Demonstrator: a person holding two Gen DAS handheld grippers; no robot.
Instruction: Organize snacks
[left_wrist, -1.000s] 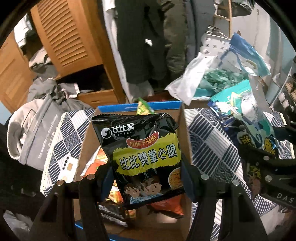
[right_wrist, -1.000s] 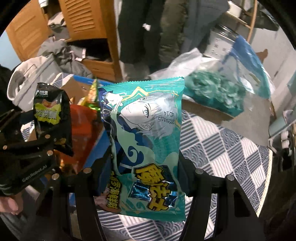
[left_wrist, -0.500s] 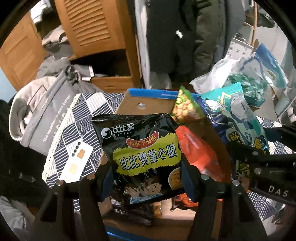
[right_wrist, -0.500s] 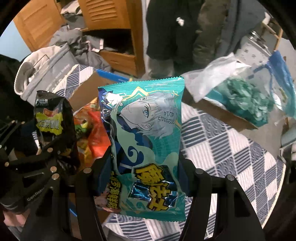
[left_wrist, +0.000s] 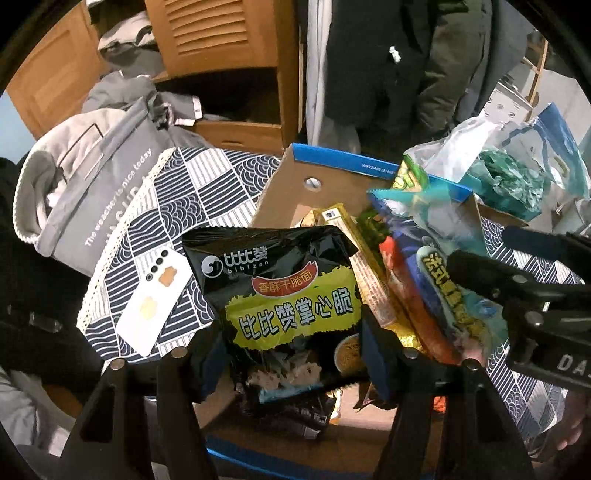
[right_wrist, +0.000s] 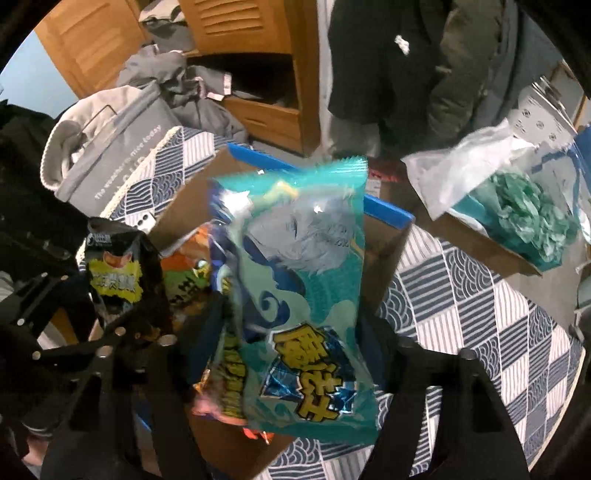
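Note:
A black and yellow noodle snack packet (left_wrist: 288, 295) hangs between the fingers of my left gripper (left_wrist: 291, 354) over the open cardboard box (left_wrist: 332, 184). The jaws are opening and the pads stand just off the packet's sides. A teal packet with a cartoon face (right_wrist: 306, 280) sits tilted and blurred between the fingers of my right gripper (right_wrist: 291, 350). Those jaws are opening too, with gaps at both sides. The box (right_wrist: 384, 251) lies beneath it and holds several orange, green and yellow packets. Each view shows the other packet: black one (right_wrist: 114, 273), teal one (left_wrist: 443, 236).
The box rests on a blue and white patterned tablecloth (right_wrist: 480, 314). A white phone (left_wrist: 155, 302) lies left of the box. A grey bag (left_wrist: 92, 184) is at far left, a clear plastic bag of green pieces (left_wrist: 509, 177) at right. A wooden cabinet (left_wrist: 221, 48) and hanging coats stand behind.
Both grippers have moved over the box. Their fingers have spread apart; the teal packet has tilted and slid lower between the right fingers, and the black packet has loosened.

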